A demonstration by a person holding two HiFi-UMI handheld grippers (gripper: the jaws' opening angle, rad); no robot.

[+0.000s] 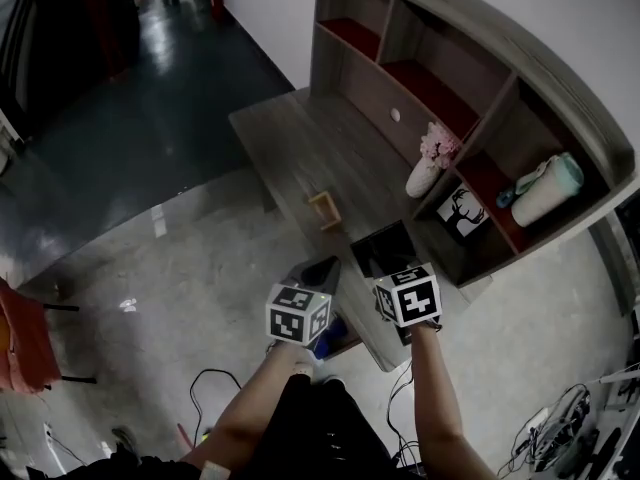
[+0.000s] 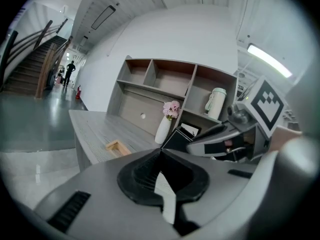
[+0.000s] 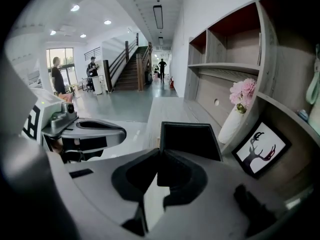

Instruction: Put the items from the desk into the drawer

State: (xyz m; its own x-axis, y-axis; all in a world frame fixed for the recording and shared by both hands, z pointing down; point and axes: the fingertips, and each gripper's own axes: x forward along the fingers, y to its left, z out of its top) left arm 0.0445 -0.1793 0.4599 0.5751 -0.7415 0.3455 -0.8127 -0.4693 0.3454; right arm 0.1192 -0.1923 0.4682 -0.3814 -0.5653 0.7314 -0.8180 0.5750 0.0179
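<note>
A grey desk [image 1: 290, 133] stands against a shelf unit whose drawer [image 1: 380, 98] with a white knob [image 1: 395, 115] is closed. On the desk lie a small wooden frame [image 1: 324, 211] and a black square tray [image 1: 385, 249]. The tray [image 3: 190, 139] sits just ahead of my right gripper [image 3: 159, 153], whose jaws meet with nothing between them. My left gripper [image 2: 160, 153] is shut and empty too, and it points over the desk's near end towards the wooden frame [image 2: 118, 147]. In the head view both grippers, left [image 1: 318, 271] and right [image 1: 398, 280], hover side by side at the desk's near end.
A white vase with pink flowers [image 1: 430, 163], a deer picture [image 1: 463, 213] and a pale bottle [image 1: 548, 190] stand at the shelf. A red chair [image 1: 25, 338] is at the left and cables [image 1: 560, 428] lie on the floor at the right. People stand far off by a staircase [image 3: 130, 66].
</note>
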